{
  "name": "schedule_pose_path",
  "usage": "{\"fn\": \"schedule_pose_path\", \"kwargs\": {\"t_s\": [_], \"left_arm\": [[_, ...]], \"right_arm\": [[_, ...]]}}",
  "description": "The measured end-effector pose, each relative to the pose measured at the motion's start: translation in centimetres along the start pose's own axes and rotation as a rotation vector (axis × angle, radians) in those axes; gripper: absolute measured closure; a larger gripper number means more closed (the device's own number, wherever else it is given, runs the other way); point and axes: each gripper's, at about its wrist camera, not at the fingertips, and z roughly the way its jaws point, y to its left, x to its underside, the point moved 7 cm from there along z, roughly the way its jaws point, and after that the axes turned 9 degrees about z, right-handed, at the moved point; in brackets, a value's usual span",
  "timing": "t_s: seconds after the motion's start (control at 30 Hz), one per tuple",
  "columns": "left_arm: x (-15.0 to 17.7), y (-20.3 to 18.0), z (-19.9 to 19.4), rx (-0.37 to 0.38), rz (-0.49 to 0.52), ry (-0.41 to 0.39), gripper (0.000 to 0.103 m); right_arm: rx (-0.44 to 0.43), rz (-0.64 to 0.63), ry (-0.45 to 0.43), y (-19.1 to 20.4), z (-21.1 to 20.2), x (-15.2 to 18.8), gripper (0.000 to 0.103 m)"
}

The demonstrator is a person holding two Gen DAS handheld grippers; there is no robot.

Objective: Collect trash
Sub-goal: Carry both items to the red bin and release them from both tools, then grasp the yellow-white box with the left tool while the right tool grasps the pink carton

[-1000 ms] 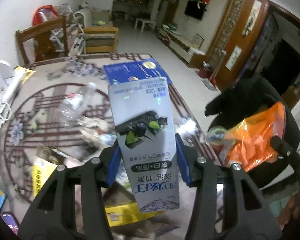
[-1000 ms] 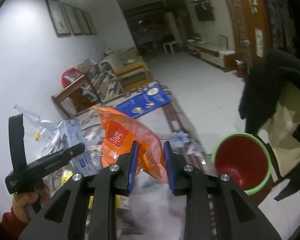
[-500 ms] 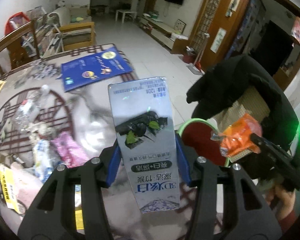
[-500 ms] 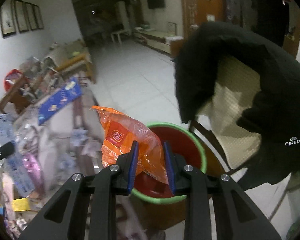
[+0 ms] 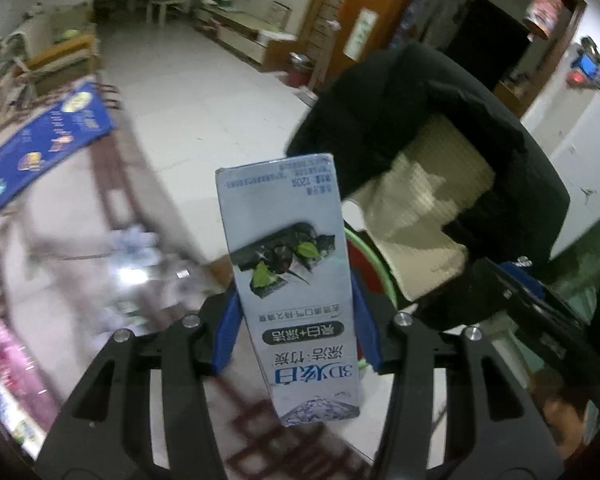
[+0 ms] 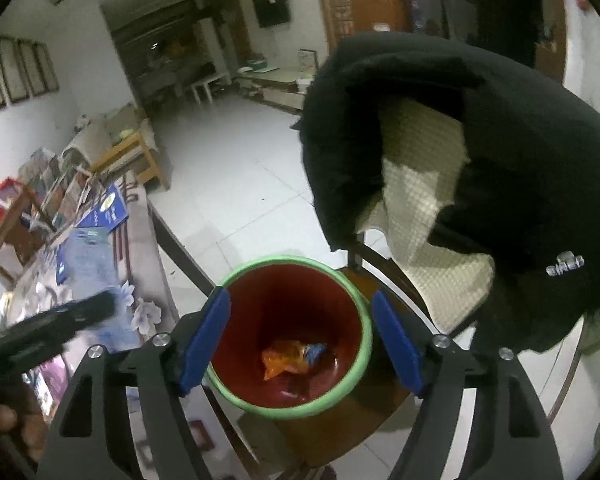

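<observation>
My left gripper (image 5: pixel 296 328) is shut on a grey-blue toothpaste box (image 5: pixel 288 284), held upright above the table edge. Behind the box a sliver of the bin's green rim (image 5: pixel 374 258) shows. My right gripper (image 6: pixel 300 336) is open and empty, right above the red bin with a green rim (image 6: pixel 364 344). The orange snack wrapper (image 6: pixel 284 362) lies at the bin's bottom. The left gripper also shows in the right wrist view (image 6: pixel 48 330), left of the bin.
The bin stands on a wooden chair (image 6: pixel 340 432) draped with a black jacket (image 6: pixel 500 160). The patterned table (image 6: pixel 140 280) to the left holds a blue box (image 5: pixel 48 140), a pink packet (image 5: pixel 16 368) and other litter. White tiled floor (image 6: pixel 228 172) lies beyond.
My right gripper swung over the bin, opened and dropped the orange wrapper into it. My left gripper carried the toothpaste box right, from above the table toward the chair and bin.
</observation>
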Motion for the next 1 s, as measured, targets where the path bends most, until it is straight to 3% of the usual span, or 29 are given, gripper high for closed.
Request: {"fn": "schedule_pose_path", "kwargs": {"t_s": [0.1,0.13,0.17,0.23,0.37,0.6,1.0], "left_arm": [[-0.8,-1.6,1.8,0.021,0.037,0.005,0.054],[-1.1,-2.1,2.2,0.023,0.049,0.001,0.046],[-1.4,-2.4,2.5,0.024,0.061,-0.006,0.031],[-2.1,-2.8,2.6,0.023,0.080,-0.029,0.024],[-2.8,-2.5,1.7,0.015,0.087,-0.047,0.024],[-1.3,2.0,-4.6,-0.068,-0.030,-0.109,0.024],[7.6,13.9,-16.7,-0.330,-0.265,-0.140,0.024]], "right_arm": [[0.021,0.035,-0.002,-1.7,-0.9,0.0,0.031],[0.027,0.042,-0.005,-2.0,-1.2,0.0,0.031],[0.033,0.051,-0.010,-2.4,-1.5,0.0,0.031],[0.039,0.072,-0.026,-3.0,-2.2,0.1,0.031],[0.034,0.085,-0.040,-3.0,-3.1,0.0,0.031],[-0.036,0.016,-0.034,0.8,-3.3,0.6,0.030],[-0.204,-0.177,0.042,12.2,-2.9,4.2,0.027]]}}
